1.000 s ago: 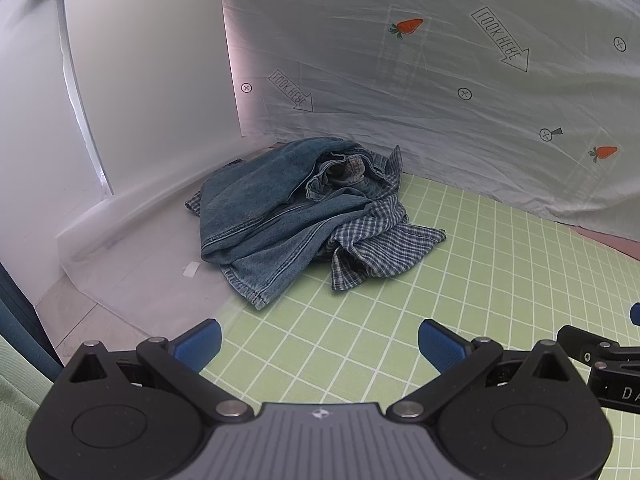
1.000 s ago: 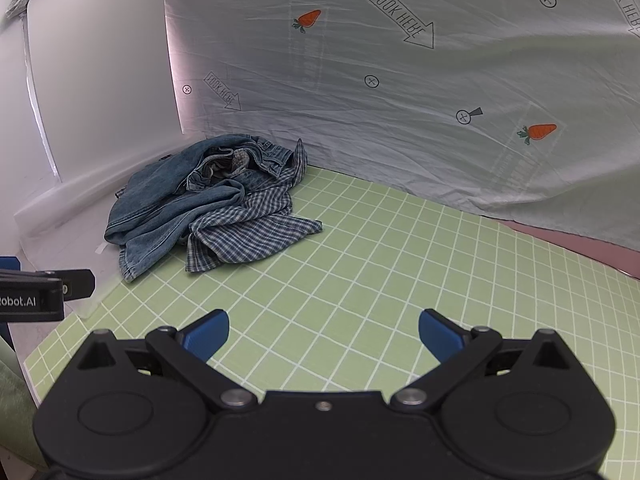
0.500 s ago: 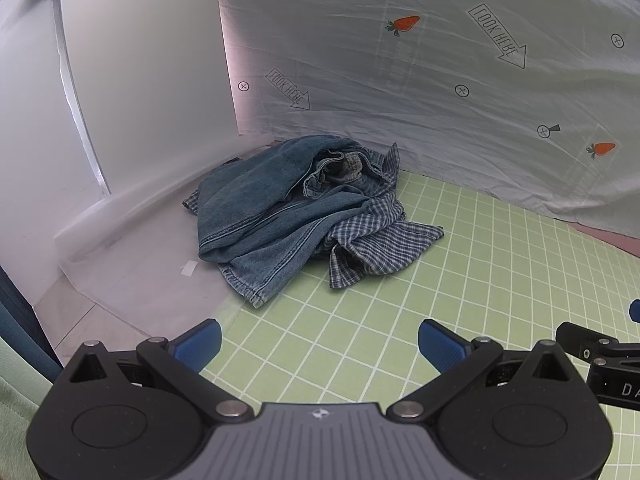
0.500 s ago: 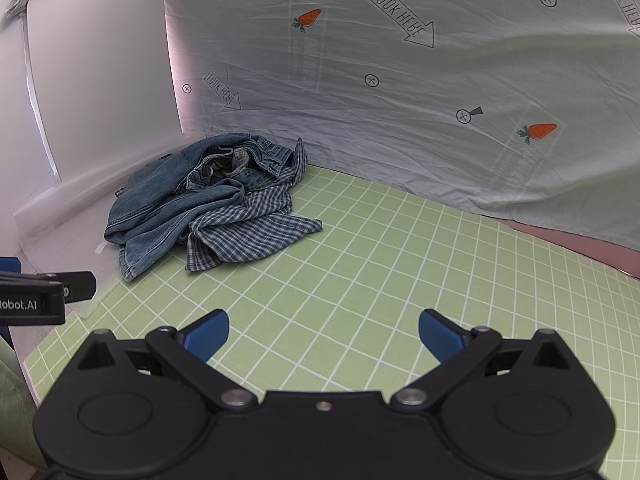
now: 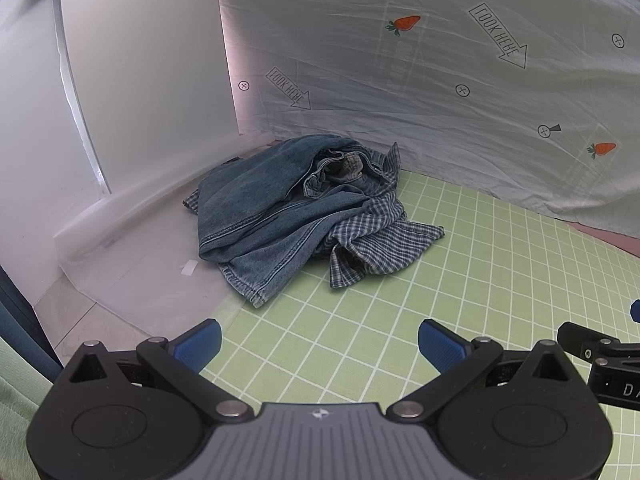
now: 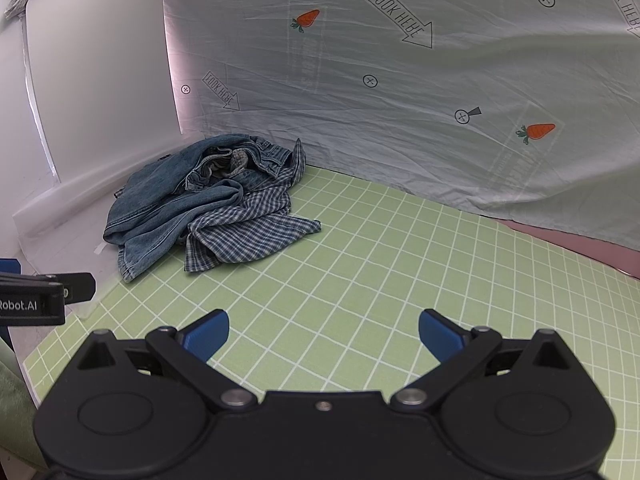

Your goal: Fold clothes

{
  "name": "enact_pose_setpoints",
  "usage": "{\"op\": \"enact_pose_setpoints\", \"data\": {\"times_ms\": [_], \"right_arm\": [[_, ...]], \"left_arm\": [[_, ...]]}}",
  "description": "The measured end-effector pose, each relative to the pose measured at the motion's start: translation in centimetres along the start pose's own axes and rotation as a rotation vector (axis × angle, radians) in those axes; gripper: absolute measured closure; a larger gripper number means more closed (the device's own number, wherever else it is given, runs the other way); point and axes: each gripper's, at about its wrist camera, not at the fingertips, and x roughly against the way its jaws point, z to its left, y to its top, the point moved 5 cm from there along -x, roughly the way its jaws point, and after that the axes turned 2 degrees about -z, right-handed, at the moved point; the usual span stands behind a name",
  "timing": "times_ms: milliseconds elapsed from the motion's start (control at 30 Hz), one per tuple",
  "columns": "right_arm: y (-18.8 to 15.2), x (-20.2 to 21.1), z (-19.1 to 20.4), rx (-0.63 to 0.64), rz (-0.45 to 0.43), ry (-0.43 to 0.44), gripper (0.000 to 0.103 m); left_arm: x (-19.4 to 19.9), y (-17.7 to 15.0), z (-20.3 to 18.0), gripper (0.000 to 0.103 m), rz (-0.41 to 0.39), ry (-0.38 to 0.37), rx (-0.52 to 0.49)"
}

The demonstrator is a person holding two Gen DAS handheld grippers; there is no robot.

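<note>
A crumpled pile of clothes lies at the far left corner of the green grid mat (image 5: 440,300). It holds blue denim jeans (image 5: 260,216) and a blue checked shirt (image 5: 384,240), tangled together. The jeans (image 6: 160,212) and the shirt (image 6: 248,232) also show in the right wrist view. My left gripper (image 5: 319,343) is open and empty, short of the pile. My right gripper (image 6: 323,336) is open and empty over bare mat (image 6: 380,272), to the right of the pile.
A printed grey sheet (image 5: 440,100) hangs behind the mat. A white board (image 5: 140,80) stands at the left, with a white plastic sheet (image 5: 132,272) under the pile's left side. The left gripper's body (image 6: 36,300) shows at the right wrist view's left edge.
Both grippers have barely shifted; the pile sits in almost the same place in both views. Nothing was taken hold of.
</note>
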Motion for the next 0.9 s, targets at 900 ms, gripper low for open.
{"op": "enact_pose_setpoints", "data": {"times_ms": [900], "right_arm": [[2.6,-5.8,0.5,0.022,0.048,-0.005,0.001]], "left_arm": [[-7.1,2.4,2.8,0.000,0.113,0.028,0.039]]}}
